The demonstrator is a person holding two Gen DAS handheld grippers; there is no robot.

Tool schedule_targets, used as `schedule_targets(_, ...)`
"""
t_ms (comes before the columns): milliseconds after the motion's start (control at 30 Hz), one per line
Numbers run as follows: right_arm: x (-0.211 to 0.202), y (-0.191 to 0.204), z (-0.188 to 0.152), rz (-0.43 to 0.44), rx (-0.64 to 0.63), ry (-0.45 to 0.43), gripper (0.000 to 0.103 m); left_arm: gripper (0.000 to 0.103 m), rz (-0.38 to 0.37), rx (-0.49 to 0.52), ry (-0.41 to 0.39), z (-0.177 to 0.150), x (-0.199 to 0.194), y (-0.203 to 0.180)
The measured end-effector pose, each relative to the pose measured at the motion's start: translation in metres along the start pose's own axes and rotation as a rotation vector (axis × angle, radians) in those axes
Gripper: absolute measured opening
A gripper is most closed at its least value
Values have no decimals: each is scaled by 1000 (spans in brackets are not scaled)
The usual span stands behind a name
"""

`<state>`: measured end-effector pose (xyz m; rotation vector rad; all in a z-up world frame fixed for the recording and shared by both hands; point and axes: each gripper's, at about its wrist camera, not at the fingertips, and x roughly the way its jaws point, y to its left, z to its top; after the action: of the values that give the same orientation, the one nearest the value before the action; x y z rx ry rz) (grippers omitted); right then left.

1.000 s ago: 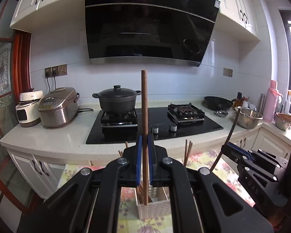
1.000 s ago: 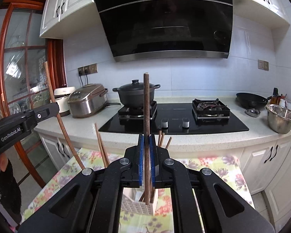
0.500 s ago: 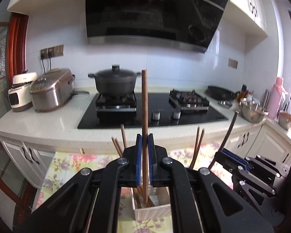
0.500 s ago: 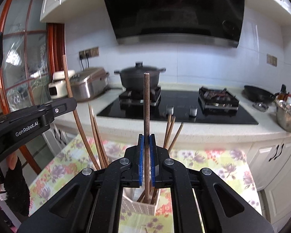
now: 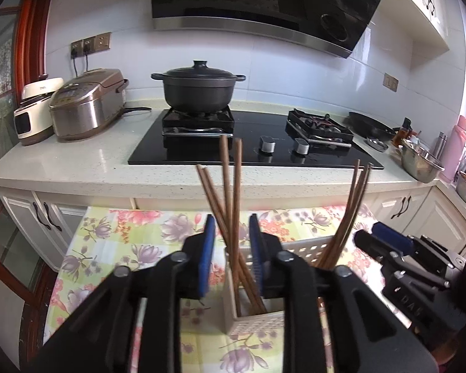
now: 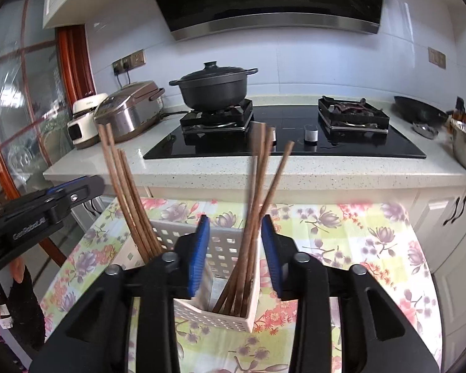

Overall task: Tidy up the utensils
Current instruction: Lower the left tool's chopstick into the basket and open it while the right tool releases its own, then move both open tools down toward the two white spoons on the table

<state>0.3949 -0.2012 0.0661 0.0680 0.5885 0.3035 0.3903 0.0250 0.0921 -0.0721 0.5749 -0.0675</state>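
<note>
White tiled wall (image 5: 279, 71), speckled counter (image 5: 77, 161), possibly daylight.

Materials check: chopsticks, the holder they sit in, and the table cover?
Chopsticks: likely wood, matte reddish-brown, faint grain; coated bamboo possible.
Holder: looks like moulded plastic, off-white, with a regular grid of square holes in its thin walls.
Table cover: floral print in pink and yellow-green; slight sheen suggests vinyl or oilcloth, but fabric can't be ruled out.

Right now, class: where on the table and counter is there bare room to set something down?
Free: floral cloth right of the white basket; cloth left of it; counter between rice cooker and hob. Crowded: basket compartments, full of chopsticks.
</note>
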Motion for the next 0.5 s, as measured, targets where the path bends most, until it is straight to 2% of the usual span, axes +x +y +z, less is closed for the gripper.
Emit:
schedule_targets(133, -11, -10, -8, 6, 23, -20, 35, 47, 31, -32, -27, -9, -10, 13)
schedule_targets(200, -18, -14, -16, 8, 28, -28, 35, 64, 60, -57, -48, -20, -18, 22)
schedule_targets(300, -28, -17, -34, 12, 36, -30, 35, 78, 94, -90, -63, -38, -29, 33)
schedule_targets(400, -33, -20, -56, 12, 47, -15, 35, 89, 126, -130, -64, -64, -38, 44)
schedule_targets(500, -39, -21, -80, 6, 56, 4, 37, 92, 143, -149, -43, -95, -43, 52)
